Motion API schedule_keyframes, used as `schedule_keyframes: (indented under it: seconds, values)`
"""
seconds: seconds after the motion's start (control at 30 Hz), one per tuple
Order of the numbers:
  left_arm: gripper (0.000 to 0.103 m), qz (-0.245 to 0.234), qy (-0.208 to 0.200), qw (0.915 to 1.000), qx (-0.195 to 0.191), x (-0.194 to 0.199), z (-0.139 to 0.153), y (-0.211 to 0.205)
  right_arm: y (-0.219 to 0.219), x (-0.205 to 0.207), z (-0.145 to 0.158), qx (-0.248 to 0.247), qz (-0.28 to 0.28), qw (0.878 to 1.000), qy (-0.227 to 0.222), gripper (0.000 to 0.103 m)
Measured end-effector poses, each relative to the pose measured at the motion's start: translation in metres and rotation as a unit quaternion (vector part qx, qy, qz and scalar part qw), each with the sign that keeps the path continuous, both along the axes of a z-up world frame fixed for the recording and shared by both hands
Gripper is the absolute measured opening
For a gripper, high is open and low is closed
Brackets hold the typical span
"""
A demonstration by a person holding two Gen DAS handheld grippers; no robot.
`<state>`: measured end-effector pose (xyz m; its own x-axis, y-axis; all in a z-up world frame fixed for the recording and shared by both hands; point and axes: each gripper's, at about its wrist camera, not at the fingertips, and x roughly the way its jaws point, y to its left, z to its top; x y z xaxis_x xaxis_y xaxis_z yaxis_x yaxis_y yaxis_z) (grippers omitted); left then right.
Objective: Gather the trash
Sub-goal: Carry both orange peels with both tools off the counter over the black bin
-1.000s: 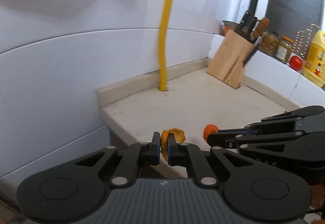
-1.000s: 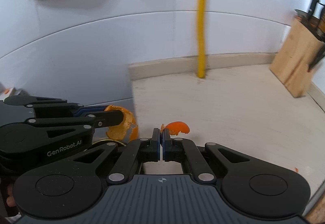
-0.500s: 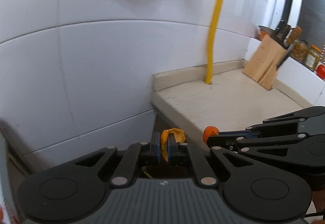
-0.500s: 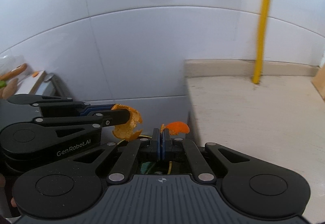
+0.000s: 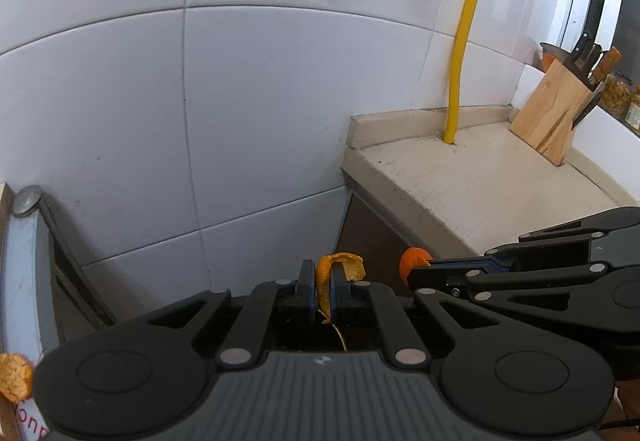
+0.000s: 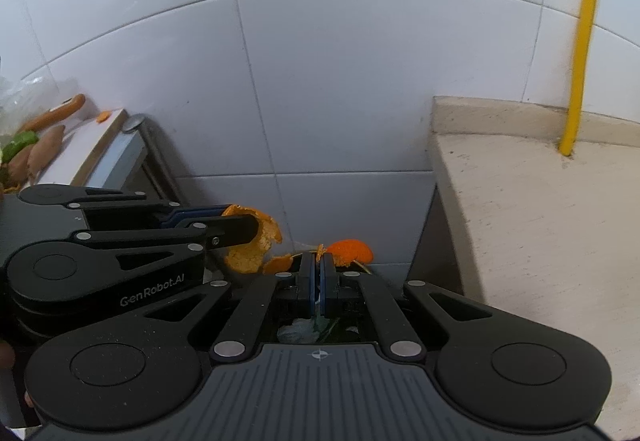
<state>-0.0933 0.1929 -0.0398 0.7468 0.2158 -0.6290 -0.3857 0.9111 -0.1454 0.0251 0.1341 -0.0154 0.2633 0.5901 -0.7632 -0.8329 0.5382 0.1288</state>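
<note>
My left gripper point(image 5: 322, 281) is shut on a curled strip of orange peel point(image 5: 347, 265), which sticks up from between its pads. In the right wrist view that same gripper point(image 6: 244, 227) comes in from the left with the big peel point(image 6: 252, 255) hanging from it. My right gripper point(image 6: 319, 265) is shut on a smaller orange peel point(image 6: 352, 251); the left wrist view shows it point(image 5: 418, 273) at the right with the peel's point(image 5: 414, 259) rounded end poking out. Both hang side by side over the gap left of the counter. Below them lies dark space with bits of rubbish point(image 6: 304, 331), partly hidden.
A beige counter point(image 5: 480, 185) ends at the right, with a yellow pipe point(image 5: 464, 41) and a wooden knife block point(image 5: 552, 117) at its back. White tiled wall point(image 6: 320, 81) is ahead. At the left, a board with vegetables point(image 6: 44, 137) on a metal-edged stand point(image 5: 24, 241).
Both grippers have swung left off the counter and a little downward, still holding their peels. The counter has slid to the right of the views; the stand at the left came into sight.
</note>
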Motion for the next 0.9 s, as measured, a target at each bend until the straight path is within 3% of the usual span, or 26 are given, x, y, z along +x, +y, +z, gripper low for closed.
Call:
schedule_keyframes:
  seconds: [0.47,0.9]
  values:
    - [0.003,0.000,0.018,0.9998,-0.002,-0.008,-0.008,0.013,0.017,-0.009,-0.011,-0.001,-0.007,1.000,0.013,0.004]
    - [0.003,0.053,0.037,0.9976,-0.024,0.007,-0.017,0.031,0.035,0.010,-0.020,-0.004,0.004,1.000,0.031,0.004]
